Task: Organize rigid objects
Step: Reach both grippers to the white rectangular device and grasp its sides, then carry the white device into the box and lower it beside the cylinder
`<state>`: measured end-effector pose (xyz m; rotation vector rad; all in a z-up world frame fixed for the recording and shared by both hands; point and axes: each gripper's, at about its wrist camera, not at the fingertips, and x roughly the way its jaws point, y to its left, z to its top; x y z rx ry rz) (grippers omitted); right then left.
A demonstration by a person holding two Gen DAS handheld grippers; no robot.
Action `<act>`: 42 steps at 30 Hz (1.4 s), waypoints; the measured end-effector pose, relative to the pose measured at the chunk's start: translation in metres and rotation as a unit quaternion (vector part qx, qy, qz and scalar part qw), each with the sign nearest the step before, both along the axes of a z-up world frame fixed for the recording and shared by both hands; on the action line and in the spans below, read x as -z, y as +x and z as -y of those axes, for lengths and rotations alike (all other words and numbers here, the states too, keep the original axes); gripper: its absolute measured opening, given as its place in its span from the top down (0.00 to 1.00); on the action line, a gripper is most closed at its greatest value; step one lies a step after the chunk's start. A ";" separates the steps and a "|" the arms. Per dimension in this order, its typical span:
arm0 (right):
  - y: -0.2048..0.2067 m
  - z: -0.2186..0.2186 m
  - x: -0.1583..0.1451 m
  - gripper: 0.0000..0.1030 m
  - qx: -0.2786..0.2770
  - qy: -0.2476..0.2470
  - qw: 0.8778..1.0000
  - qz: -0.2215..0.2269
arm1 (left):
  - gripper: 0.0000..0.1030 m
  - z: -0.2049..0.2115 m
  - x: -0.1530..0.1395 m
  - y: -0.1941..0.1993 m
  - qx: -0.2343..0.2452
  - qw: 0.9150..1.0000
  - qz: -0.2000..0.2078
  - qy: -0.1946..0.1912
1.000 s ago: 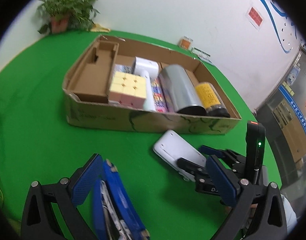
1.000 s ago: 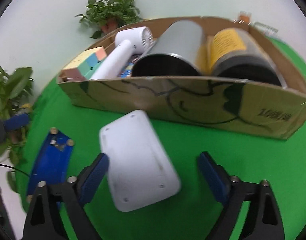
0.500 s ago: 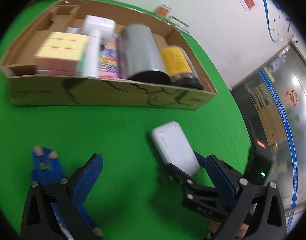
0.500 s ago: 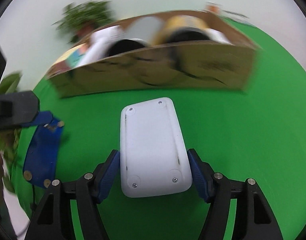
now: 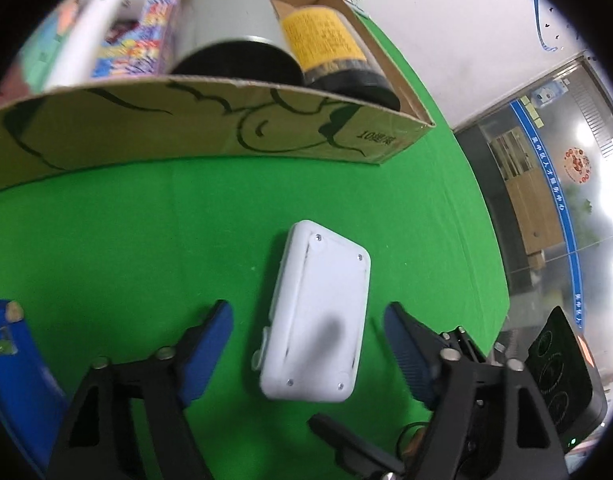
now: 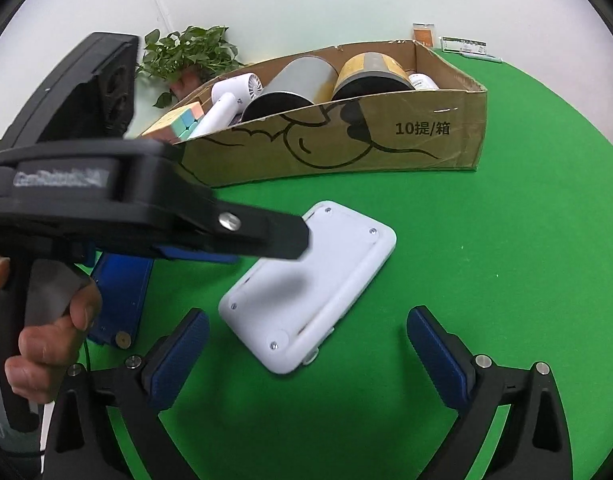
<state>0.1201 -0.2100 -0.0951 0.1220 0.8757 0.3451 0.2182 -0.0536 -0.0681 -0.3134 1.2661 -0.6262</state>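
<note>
Left claw (image 5: 306, 332) closing, pads not yet touching white device (image 5: 318, 320) lying between them.

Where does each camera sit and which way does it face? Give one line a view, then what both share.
Left wrist: on the left gripper, angled down at the white device between its closing fingers, not yet touched; cardboard box beyond.
Right wrist: on the right gripper, opening, angled down at the device; a hand holds the left gripper at its left.
Shared: device, box, green table, blue case.
</note>
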 end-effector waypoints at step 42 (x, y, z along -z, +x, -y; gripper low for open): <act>0.028 -0.050 -0.077 0.33 -0.023 -0.054 0.993 0.097 | 0.76 -0.038 -0.086 -0.004 -0.013 0.993 0.113 -0.018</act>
